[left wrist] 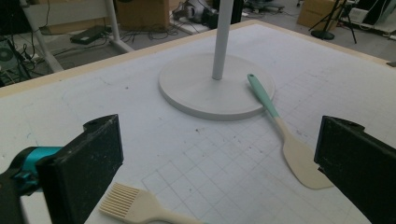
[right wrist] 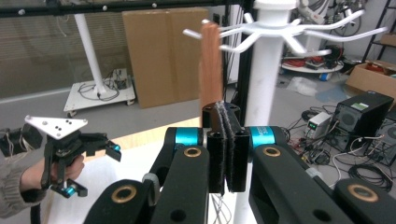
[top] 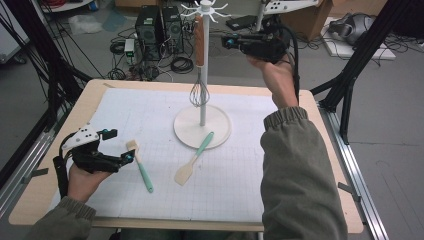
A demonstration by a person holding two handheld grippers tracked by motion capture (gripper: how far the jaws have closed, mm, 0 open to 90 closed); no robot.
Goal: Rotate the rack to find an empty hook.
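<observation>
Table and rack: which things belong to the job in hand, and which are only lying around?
Job: whisk hanging on rack; brush; spatula; left gripper; right gripper.
Lying about: computer towers, cardboard box.

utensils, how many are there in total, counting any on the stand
3: a whisk hanging from the stand, a spatula lying with its green handle on the stand's base, and a brush on the mat by the left hand-held gripper.

A white gridded mat (top: 250,170) covers the wooden table (top: 89,97). Beyond the far edge, two black computer towers (top: 148,30) stand on the floor among coiled cables (top: 181,64). A cardboard box (right wrist: 161,51) stands beside a white wheeled stand (right wrist: 100,98).
</observation>
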